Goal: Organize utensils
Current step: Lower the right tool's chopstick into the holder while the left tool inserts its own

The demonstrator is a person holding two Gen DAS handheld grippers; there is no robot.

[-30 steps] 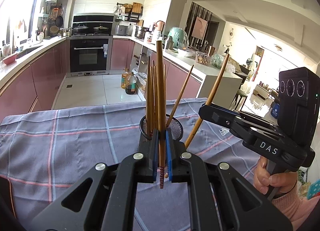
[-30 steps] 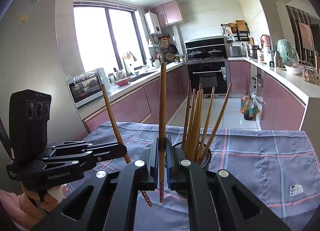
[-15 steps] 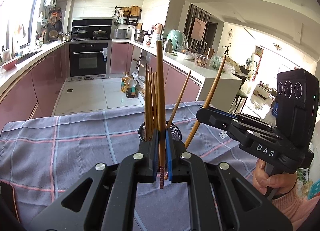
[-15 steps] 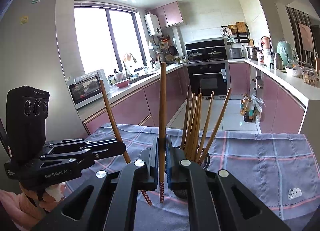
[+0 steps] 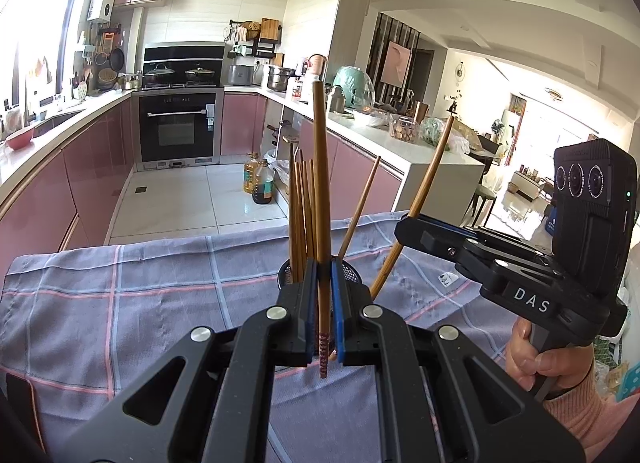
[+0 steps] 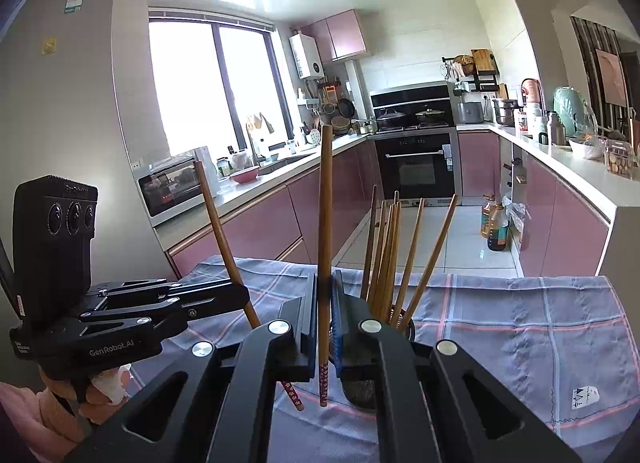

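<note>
A black mesh holder [image 5: 353, 271] with several wooden chopsticks [image 5: 301, 215] stands on the checked cloth; it also shows in the right wrist view [image 6: 405, 327]. My left gripper [image 5: 323, 305] is shut on one upright chopstick [image 5: 320, 183], just in front of the holder. My right gripper [image 6: 325, 317] is shut on another upright chopstick [image 6: 325, 203], to the left of the holder. In the left wrist view the right gripper [image 5: 416, 229] holds its chopstick [image 5: 430, 171] tilted, right of the holder. In the right wrist view the left gripper [image 6: 236, 297] holds its chopstick [image 6: 218, 231] tilted.
A blue-grey checked cloth [image 5: 120, 295] covers the table; its far edge [image 6: 480, 275] drops to the kitchen floor. Pink cabinets, an oven [image 5: 178, 131] and oil bottles [image 5: 259, 181] lie beyond.
Both grippers have risen slightly and come a little closer to the holder, each still holding its chopstick upright. The holder has dropped lower in both views.
</note>
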